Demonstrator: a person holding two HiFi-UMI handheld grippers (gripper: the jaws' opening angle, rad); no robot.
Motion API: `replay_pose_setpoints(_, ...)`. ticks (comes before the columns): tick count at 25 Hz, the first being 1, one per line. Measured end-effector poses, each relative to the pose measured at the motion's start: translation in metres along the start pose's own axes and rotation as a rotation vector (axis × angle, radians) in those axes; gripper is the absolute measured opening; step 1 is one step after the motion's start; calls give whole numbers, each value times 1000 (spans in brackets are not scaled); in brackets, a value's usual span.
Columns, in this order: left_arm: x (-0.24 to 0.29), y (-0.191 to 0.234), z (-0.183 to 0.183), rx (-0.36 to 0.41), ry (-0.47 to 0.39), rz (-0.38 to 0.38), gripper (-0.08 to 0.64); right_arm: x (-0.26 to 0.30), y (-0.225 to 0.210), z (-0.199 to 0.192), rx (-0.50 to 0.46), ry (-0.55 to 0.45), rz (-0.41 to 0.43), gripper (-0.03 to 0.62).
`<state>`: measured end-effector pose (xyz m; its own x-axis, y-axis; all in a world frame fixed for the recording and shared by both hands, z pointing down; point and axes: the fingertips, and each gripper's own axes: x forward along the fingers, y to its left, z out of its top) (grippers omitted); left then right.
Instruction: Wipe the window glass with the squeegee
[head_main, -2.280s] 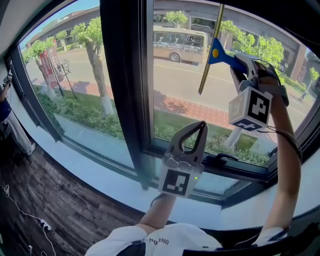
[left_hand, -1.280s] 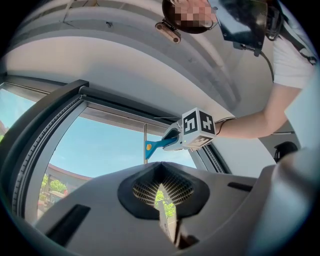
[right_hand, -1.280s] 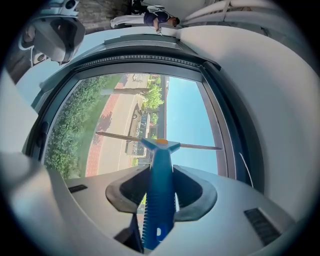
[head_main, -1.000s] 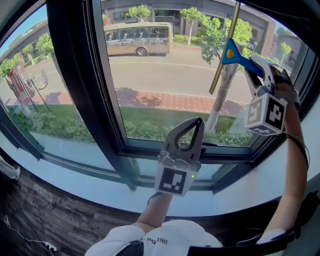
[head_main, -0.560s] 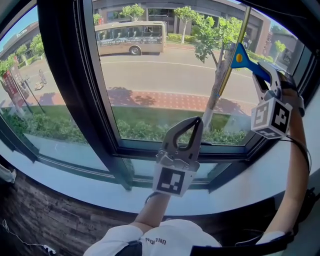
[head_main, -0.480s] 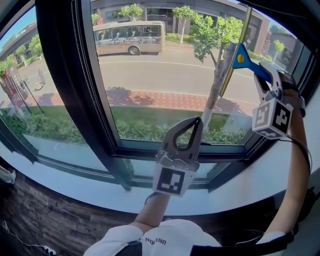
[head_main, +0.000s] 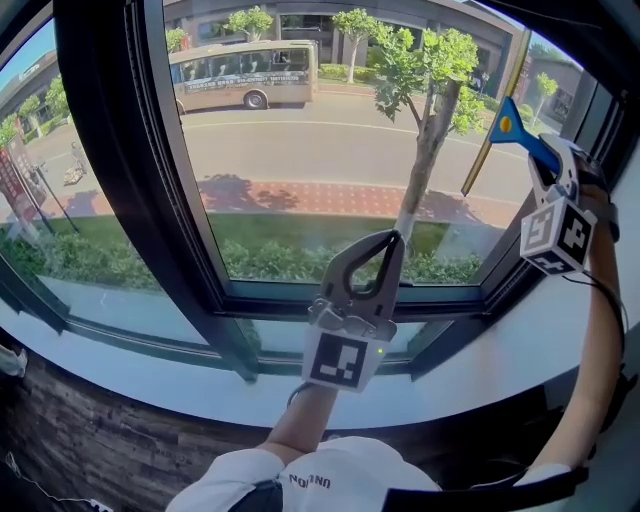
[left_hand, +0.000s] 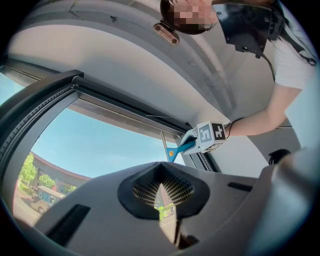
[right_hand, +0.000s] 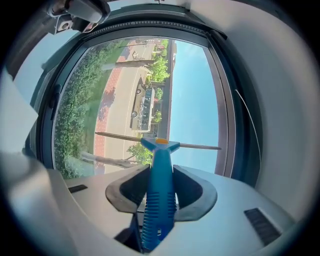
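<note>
Now the right claw (head_main: 548, 165) is raised high at the right side of the window glass (head_main: 330, 150); its jaws are closed firmly on the blue handle of the squeegee (head_main: 512, 128), and the right gripper view shows the handle (right_hand: 157, 200) standing straight up between the two pads. The long thin blade (head_main: 495, 110) is slanted, its top end leaning toward the dark frame (head_main: 592, 112) on the right; it seems to lie on the pane, but I cannot tell for sure if the whole edge touches.

The left claw (head_main: 392, 240) hangs lower, in front of the sill (head_main: 150, 370), well apart from the squeegee; its jaws are together and nothing is between them.

As I judge it, the step in hand is a stroke near the right edge of the pane. To do it well, the blade should press on the glass along all its length, with even and light force; the handle should be tilted a little away from the pane so that the rubber drags and does not jump; the pull should be one steady line. The upper end is near the frame, so a small turn of the wrist may be needed there, or a strip will be missed; the grip must not let the handle rotate.
</note>
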<state>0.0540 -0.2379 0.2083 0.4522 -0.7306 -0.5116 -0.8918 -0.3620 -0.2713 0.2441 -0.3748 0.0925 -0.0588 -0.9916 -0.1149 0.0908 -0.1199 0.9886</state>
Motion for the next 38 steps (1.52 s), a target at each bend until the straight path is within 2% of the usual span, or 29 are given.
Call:
replay_pose_setpoints(7,2,-2,0,-14,-5,0,-2,4,8,-34,3,62,10,149)
replay_pose_setpoints(15,2,-3,-1,10,11,-2,-2,9,15,-67,24,112,13,149)
replay_pose_setpoints(19,2,-2,-2,-10,4,13,-2,9,17,-83,26,142,16,149)
replay_pose_setpoints(24,3,-2,-4,10,14,6,-2,12,24,-108,40,194,28,149)
replay_pose_setpoints(38,3,3,-8,-20,9,31,-2,20,34,-166,49,311,41,149)
